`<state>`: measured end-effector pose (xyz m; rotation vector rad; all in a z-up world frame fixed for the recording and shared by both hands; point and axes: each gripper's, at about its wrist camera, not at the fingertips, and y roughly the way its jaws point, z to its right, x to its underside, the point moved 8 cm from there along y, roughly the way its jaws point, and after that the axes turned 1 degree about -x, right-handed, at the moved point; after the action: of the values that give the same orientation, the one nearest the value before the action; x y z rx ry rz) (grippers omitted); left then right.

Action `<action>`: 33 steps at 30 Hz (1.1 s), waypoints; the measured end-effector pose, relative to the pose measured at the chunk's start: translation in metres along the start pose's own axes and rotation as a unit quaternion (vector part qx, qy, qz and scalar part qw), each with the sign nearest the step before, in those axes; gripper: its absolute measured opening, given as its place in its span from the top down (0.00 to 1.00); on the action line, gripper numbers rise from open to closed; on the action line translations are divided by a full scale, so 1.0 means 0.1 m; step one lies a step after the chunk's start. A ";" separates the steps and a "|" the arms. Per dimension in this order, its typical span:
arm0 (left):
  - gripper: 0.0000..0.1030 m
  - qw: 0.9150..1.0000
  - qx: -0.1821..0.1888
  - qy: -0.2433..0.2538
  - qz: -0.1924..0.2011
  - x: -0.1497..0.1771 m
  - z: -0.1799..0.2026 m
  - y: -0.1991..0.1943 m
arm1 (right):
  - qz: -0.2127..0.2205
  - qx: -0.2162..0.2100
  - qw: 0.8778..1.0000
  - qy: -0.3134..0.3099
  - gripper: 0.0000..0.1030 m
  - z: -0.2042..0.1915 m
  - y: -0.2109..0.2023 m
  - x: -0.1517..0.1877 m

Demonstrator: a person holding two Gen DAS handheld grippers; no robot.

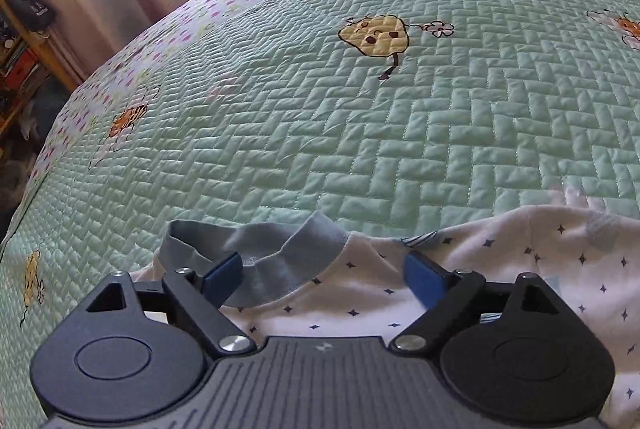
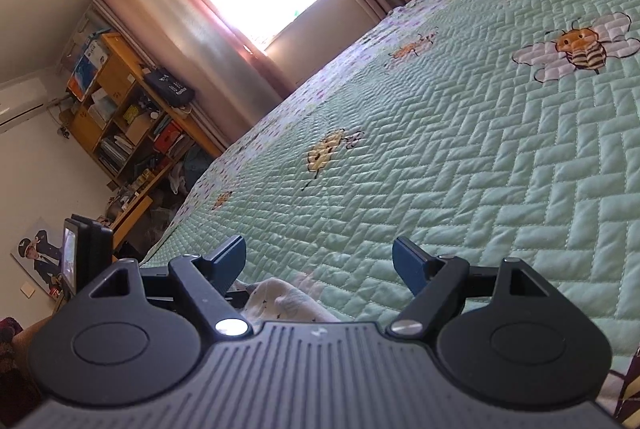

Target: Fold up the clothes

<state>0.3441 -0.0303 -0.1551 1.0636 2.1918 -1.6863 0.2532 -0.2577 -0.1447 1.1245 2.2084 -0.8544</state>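
Left wrist view: you are holding the left tool (image 1: 322, 279) low over a white shirt (image 1: 500, 269) with small dark stars, which is lying on the green quilted bed (image 1: 360, 133) along the bottom of the frame. Its grey collar (image 1: 256, 249) is sitting at lower centre, rumpled and standing up in soft folds. The tool's blue fingers (image 1: 420, 279) are standing wide, one over the collar and one over the white cloth beside it, with nothing pinched between them.

Right wrist view: you are holding the right tool (image 2: 320, 263) wide too, and it is gripping nothing. A bunched bit of the same white cloth is showing at bottom centre, just behind the fingers. Whether the tool is touching it cannot be told.

Handling judgement: the shirt is looking light, limp and thin. It is likely going to sag and drag on the quilt stitching rather than slide as one piece. The ribbed collar is looking thicker and firmer than the body, so a hold on the seam where grey meets white should slip less. Pinching only one layer is a risk, since the collar is lying doubled. The rest of the shirt is running out of frame at lower right, so its full lay is unclear.
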 end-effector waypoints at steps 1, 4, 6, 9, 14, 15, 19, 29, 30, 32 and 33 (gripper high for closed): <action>0.21 1.000 0.002 -0.001 0.001 0.00 0.01 0.00 | 0.001 -0.002 1.000 -0.002 0.21 -0.02 0.00 0.00; 0.33 1.000 0.009 0.005 0.003 -0.01 0.07 -0.02 | 0.003 -0.009 1.000 -0.012 0.21 -0.08 -0.01 0.02; 0.42 1.000 0.013 0.012 0.005 -0.01 0.11 -0.04 | 0.006 -0.014 1.000 -0.017 0.21 -0.12 -0.01 0.01; 0.54 1.000 0.011 0.028 0.007 -0.02 0.20 -0.06 | 0.007 -0.015 1.000 -0.026 0.21 -0.16 -0.02 0.02; 0.68 0.999 0.000 0.044 0.007 -0.03 0.28 -0.07 | 0.009 -0.013 1.000 -0.023 0.21 -0.13 -0.03 0.01; 0.69 0.999 -0.002 0.046 0.006 -0.03 0.29 -0.07 | 0.010 -0.012 1.000 -0.022 0.21 -0.13 -0.03 0.03; 0.76 0.999 -0.008 0.046 0.003 -0.05 0.28 -0.07 | 0.012 -0.011 1.000 -0.022 0.21 -0.13 -0.04 0.03; 0.84 0.999 -0.020 0.038 0.000 -0.08 0.27 -0.08 | 0.028 -0.013 0.999 -0.017 0.21 -0.13 -0.10 0.00; 0.85 0.999 -0.021 0.032 0.001 -0.10 0.26 -0.09 | 0.036 -0.013 0.999 -0.015 0.21 -0.13 -0.13 -0.01; 0.87 1.000 -0.018 0.016 0.013 -0.17 0.23 -0.13 | 0.051 -0.014 0.999 -0.010 0.21 -0.12 -0.18 -0.04; 0.87 1.000 -0.015 0.009 0.022 -0.22 0.22 -0.16 | 0.059 -0.013 0.998 -0.006 0.21 -0.10 -0.21 -0.06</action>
<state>0.3439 -0.0610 -0.1381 1.1145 2.1808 -1.6264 0.2371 -0.2634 -0.1272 1.2210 2.1128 -0.7780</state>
